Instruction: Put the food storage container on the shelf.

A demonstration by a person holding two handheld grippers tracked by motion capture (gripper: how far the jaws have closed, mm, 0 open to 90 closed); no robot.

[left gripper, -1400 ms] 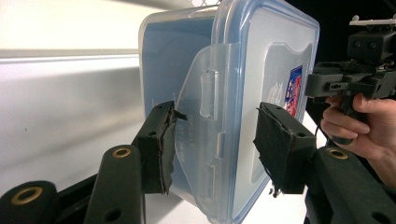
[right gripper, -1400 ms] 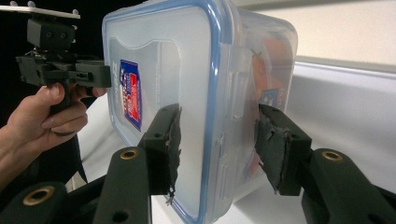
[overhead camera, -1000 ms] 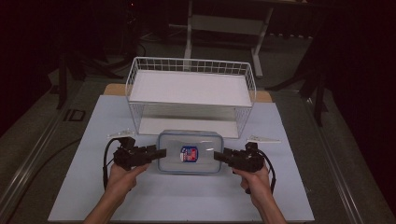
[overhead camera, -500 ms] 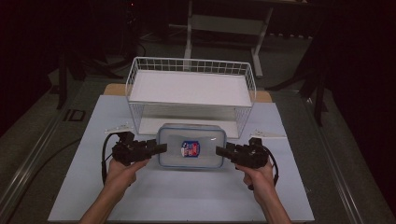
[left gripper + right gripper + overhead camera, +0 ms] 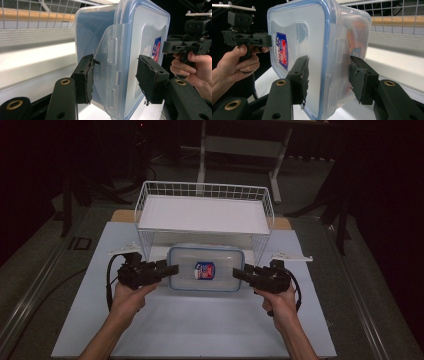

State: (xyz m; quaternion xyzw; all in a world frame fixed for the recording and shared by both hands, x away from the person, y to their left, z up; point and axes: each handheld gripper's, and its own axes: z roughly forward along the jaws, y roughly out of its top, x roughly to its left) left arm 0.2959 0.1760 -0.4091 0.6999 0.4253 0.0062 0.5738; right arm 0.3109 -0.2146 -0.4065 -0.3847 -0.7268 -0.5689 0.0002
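While clamped at either end, one lidded container between two grippers, left gripper, right gripper.

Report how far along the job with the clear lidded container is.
Done: both tools grip the container, the left tool on one short end, the right tool on the other, pads clamping lid and base. In hand: the container is held between them in front of the wire rack. Left, probably: set it on the rack's white shelf, which is bare, then let go.
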